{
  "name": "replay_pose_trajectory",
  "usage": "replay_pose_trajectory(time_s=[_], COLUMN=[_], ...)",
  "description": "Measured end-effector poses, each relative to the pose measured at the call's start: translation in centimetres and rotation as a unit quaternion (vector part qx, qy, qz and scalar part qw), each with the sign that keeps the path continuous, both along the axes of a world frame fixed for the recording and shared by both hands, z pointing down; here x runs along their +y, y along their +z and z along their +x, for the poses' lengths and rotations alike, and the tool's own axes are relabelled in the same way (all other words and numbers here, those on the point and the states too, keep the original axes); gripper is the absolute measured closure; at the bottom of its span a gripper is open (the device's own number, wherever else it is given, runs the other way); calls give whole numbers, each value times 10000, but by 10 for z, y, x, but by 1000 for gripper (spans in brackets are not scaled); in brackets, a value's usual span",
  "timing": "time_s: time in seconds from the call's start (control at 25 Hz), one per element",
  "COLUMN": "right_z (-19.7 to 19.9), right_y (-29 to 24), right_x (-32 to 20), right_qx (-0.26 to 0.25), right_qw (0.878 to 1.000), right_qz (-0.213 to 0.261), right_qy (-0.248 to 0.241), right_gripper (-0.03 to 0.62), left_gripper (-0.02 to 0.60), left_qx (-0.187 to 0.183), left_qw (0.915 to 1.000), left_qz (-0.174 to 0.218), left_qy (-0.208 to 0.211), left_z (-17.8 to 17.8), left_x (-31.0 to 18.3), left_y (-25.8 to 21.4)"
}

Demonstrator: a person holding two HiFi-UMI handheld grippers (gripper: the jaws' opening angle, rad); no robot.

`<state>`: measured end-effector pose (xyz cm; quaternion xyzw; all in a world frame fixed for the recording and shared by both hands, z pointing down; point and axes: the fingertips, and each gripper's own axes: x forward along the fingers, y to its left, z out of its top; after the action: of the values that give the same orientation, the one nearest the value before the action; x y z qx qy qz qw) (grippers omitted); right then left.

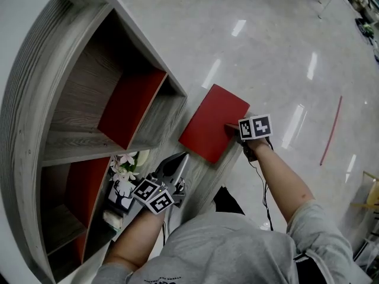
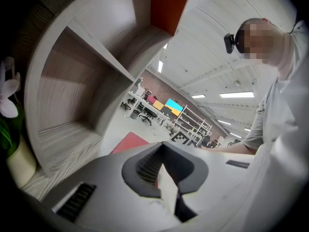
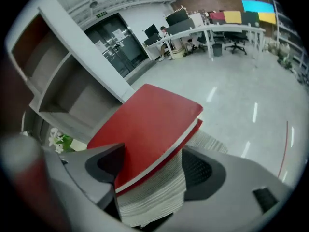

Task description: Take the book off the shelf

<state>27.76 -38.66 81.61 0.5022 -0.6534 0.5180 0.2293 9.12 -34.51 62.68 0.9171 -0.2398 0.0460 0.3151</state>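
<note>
A red book (image 1: 212,122) lies flat on the grey wood-grain top (image 1: 204,173) beside the shelf (image 1: 35,99), out of its compartments. In the right gripper view the red book (image 3: 145,124) slants between my jaws, page edges toward the camera. My right gripper (image 1: 232,129) (image 3: 153,167) stands open around the book's near edge, with a gap between the left pad (image 3: 108,161) and the cover. My left gripper (image 1: 176,163) (image 2: 164,167) hovers nearer the shelf, shut with nothing held; past its tips shows a strip of the red book (image 2: 128,141).
Two more red books stand inside the shelf, one in the upper compartment (image 1: 130,105) and one lower (image 1: 80,188). A small pot of white flowers (image 1: 124,167) and a dark deer-print box (image 1: 121,197) sit by my left gripper. Shiny floor (image 1: 278,58) lies beyond.
</note>
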Motion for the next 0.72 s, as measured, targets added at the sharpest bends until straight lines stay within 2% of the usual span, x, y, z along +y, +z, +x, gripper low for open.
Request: replay_pose_trajectory(time_s=[0.12,0.28,0.72], right_z=[-1,0,1], right_y=[-4,-2,-6], right_x=[-5,-2,0], right_qx=[270,34,87], right_qw=[9994,9999,9997], right_qz=[191,124,222], right_qy=[-73,66,72], right_gripper=[198,198,201], left_gripper=[568,568,567], left_qx=[0,16,31], left_qw=[10000,10000,9999], left_qz=[-10,-2,44], left_qy=[-7,-7,-103], left_z=[1,3,1], left_x=[1,3,5], left_y=[0,-2,-7])
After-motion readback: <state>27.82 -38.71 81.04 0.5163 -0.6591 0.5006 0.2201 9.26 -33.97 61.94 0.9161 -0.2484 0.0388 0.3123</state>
